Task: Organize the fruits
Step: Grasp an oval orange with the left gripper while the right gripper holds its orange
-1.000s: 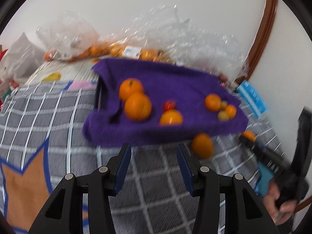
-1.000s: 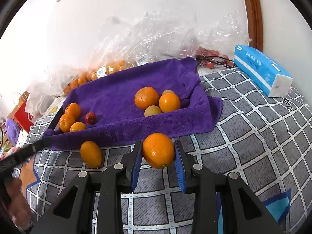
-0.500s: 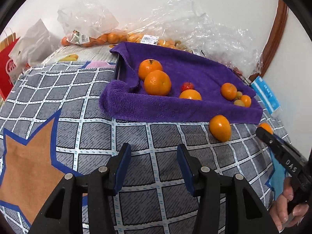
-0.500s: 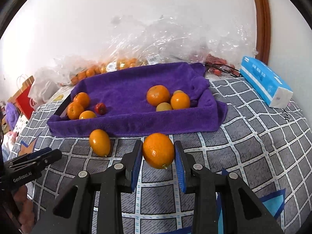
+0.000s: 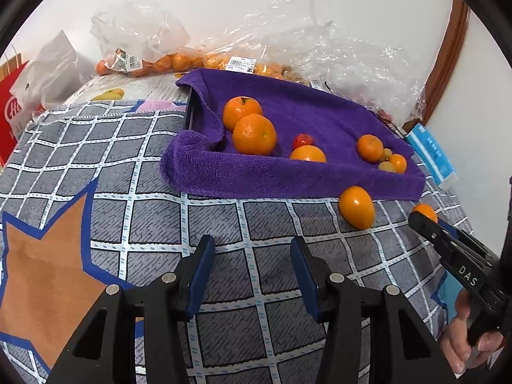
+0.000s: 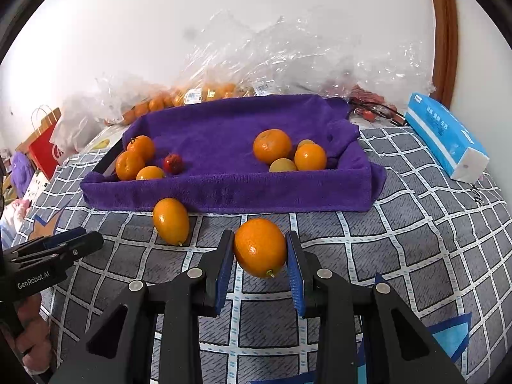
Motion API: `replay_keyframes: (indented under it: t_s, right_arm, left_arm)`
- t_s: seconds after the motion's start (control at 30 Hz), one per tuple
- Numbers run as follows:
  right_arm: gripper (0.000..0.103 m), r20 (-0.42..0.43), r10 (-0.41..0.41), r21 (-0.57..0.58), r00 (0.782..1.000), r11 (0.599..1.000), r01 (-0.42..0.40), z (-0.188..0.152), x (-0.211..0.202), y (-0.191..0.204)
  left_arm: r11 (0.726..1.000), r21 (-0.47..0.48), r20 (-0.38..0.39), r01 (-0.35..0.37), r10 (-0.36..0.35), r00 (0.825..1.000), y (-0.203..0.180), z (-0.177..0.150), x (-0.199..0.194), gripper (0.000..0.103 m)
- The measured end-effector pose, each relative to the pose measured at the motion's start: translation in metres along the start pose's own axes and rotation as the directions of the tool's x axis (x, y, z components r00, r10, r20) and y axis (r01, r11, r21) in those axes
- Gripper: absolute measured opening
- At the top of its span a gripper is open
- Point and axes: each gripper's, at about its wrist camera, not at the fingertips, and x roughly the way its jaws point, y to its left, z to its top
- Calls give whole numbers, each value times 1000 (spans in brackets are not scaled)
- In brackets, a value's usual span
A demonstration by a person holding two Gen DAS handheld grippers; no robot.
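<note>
A tray lined with a purple towel (image 6: pixel 224 192) holds two clusters of oranges and one small red fruit (image 6: pixel 173 163). My right gripper (image 6: pixel 260 244) is shut on an orange (image 6: pixel 260 249), held just above the grey checked cloth in front of the tray. An oval orange (image 6: pixel 170 220) lies loose on the cloth to its left, against the towel's front edge. In the left wrist view my left gripper (image 5: pixel 251 254) stands open with nothing between its fingers, well short of the tray (image 5: pixel 288 188). The same loose orange (image 5: pixel 356 206) lies to its right.
Plastic bags of oranges (image 5: pixel 153 60) and crumpled clear film (image 5: pixel 336 51) line the wall behind the tray. A blue tissue pack (image 6: pixel 448 137) lies at the right, a red paper bag (image 5: pixel 12 108) at the far left. An orange star pattern (image 5: pixel 48 265) marks the cloth.
The left wrist view was blurred a second ago and has settled, with the tray now farther up and right. The right gripper has rolled slightly and still holds its orange.
</note>
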Motion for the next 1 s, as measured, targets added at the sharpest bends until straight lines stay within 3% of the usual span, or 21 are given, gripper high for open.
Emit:
replay_keyframes:
  t_s: [0.37,0.63,1.0]
  right_arm:
    - [32,42,24,16,999,1000,-25,-1,-8,-3]
    - [32,64,2,17,998,1000,-4,-4,-17,-10]
    - [32,50,-62,-8,997,998,63,-14,-30,-38]
  left_arm:
    - [996,-33,20,81,-81,997,8,-3,-6,46]
    - [997,-11,60,79,-78,995,3,-4,-13,46]
    - [997,-45,34,66,-64,997,8,-2,-8,46]
